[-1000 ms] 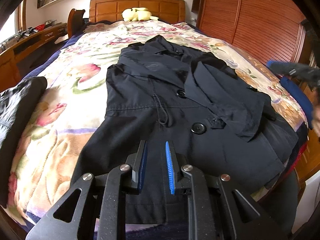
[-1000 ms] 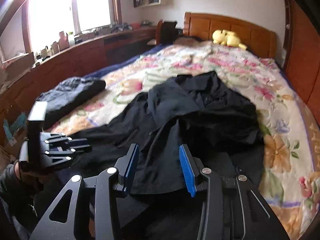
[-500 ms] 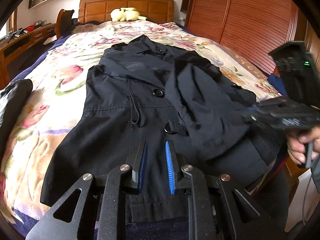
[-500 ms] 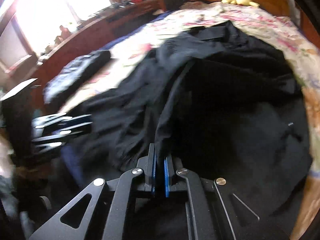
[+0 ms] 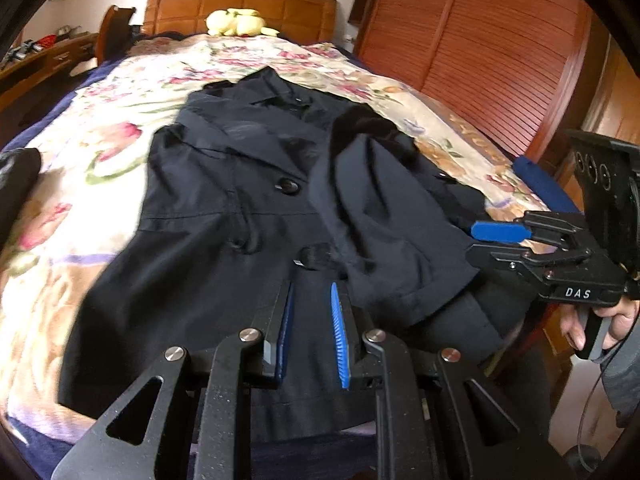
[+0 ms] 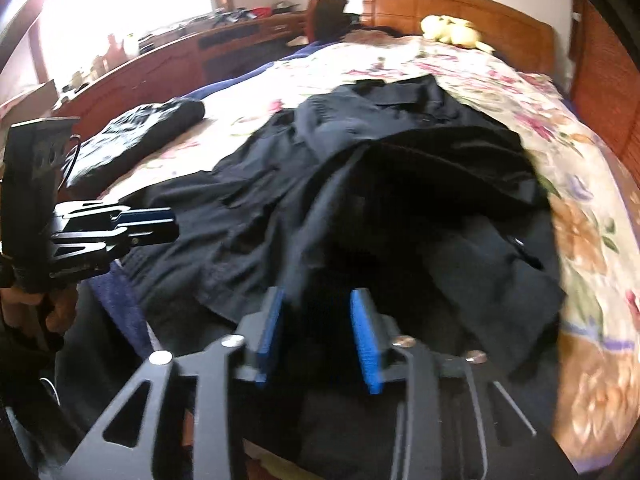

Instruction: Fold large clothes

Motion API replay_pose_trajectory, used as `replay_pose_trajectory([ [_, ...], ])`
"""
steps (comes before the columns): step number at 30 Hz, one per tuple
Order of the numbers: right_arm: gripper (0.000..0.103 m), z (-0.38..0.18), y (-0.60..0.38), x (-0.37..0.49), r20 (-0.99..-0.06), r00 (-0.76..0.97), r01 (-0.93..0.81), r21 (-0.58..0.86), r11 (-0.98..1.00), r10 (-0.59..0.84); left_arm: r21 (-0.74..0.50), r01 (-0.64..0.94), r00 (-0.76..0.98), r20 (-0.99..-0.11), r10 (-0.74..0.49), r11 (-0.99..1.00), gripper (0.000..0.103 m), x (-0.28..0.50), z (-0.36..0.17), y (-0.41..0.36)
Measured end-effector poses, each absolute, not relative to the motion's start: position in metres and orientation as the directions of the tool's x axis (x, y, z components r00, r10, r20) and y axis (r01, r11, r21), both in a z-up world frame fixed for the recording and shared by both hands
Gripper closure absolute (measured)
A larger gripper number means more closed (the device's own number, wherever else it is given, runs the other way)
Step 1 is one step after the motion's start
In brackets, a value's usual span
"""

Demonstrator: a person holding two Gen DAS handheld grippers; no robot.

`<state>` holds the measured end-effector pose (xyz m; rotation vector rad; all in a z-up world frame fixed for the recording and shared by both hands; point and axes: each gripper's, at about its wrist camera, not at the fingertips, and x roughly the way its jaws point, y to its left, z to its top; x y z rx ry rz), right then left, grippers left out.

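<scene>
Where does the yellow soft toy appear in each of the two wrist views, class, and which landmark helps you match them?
Left wrist view: the yellow soft toy lies at top centre, against the headboard.
Right wrist view: the yellow soft toy lies at upper right, against the same headboard.
Shared landmark: the black coat spread on the flowered bedspread, below the toy in both.

The left gripper [image 5: 312, 300] points forward and down, its blue-padded jaws a narrow gap apart with nothing clamped between them; a hand [image 6: 48, 312] grips its handle from below. The right gripper [image 6: 318, 304] also tilts downward, its jaws opening, nothing pinched between the pads; seen from the left wrist it lies on its side, and fingers [image 5: 576, 328] curl round its trigger.
</scene>
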<state>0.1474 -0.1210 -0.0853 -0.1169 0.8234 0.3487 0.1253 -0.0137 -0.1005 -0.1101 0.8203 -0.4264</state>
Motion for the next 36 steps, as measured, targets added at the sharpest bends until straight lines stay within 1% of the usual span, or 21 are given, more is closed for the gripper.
replay_pose_trajectory([
  [1,0.058,-0.084,-0.125,0.143,-0.733,0.63,-0.339,0.037,0.94,0.256,-0.264,0.333,0.592,-0.689,-0.419,0.905,0.084,0.126,-0.102,-0.018],
  [6,0.056,-0.086,-0.142,0.127,-0.726,0.66,-0.272,0.008,0.962,0.192,-0.263,0.371,0.554,-0.708,-0.439,0.891,0.082,0.126,-0.107,-0.042],
  [9,0.055,-0.087,-0.153,0.116,-0.727,0.658,-0.248,0.037,0.968,0.196,-0.267,0.384,0.531,-0.719,-0.448,0.884,0.082,0.126,-0.11,-0.052],
  [13,0.054,-0.092,-0.161,0.109,-0.729,0.656,-0.222,0.059,0.973,0.194,-0.24,0.384,0.519,-0.743,-0.424,0.892,0.081,0.13,-0.114,-0.061],
  [18,0.053,-0.097,-0.168,0.106,-0.723,0.649,-0.22,0.119,0.968,0.236,-0.248,0.361,0.503,-0.76,-0.411,0.899,0.081,0.138,-0.123,-0.065],
  [22,0.053,-0.1,-0.169,0.106,-0.722,0.651,-0.215,0.119,0.969,0.233,-0.241,0.344,0.509,-0.764,-0.396,0.907,0.081,0.14,-0.128,-0.068],
  [26,0.052,-0.104,-0.172,0.105,-0.718,0.657,-0.215,0.11,0.97,0.227,-0.192,0.347,0.525,-0.771,-0.36,0.918,0.081,0.139,-0.129,-0.074],
  [30,0.052,-0.106,-0.174,0.105,-0.716,0.658,-0.208,0.122,0.97,0.231,-0.164,0.371,0.532,-0.769,-0.354,0.914,0.081,0.137,-0.129,-0.075],
  [32,0.052,-0.108,-0.174,0.106,-0.717,0.657,-0.203,0.129,0.971,0.233,-0.148,0.397,0.533,-0.766,-0.359,0.906,0.085,0.136,-0.129,-0.073],
  [33,0.052,-0.109,-0.174,0.106,-0.717,0.657,-0.202,0.132,0.971,0.234,-0.136,0.404,0.534,-0.768,-0.354,0.905,0.09,0.136,-0.128,-0.072],
  [34,0.052,-0.11,-0.174,0.106,-0.716,0.657,-0.201,0.133,0.971,0.234,-0.126,0.408,0.538,-0.767,-0.349,0.904,0.093,0.137,-0.127,-0.07],
  [36,0.051,-0.111,-0.174,0.106,-0.716,0.658,-0.198,0.134,0.971,0.233,-0.107,0.411,0.543,-0.769,-0.338,0.905,0.095,0.14,-0.124,-0.062],
])
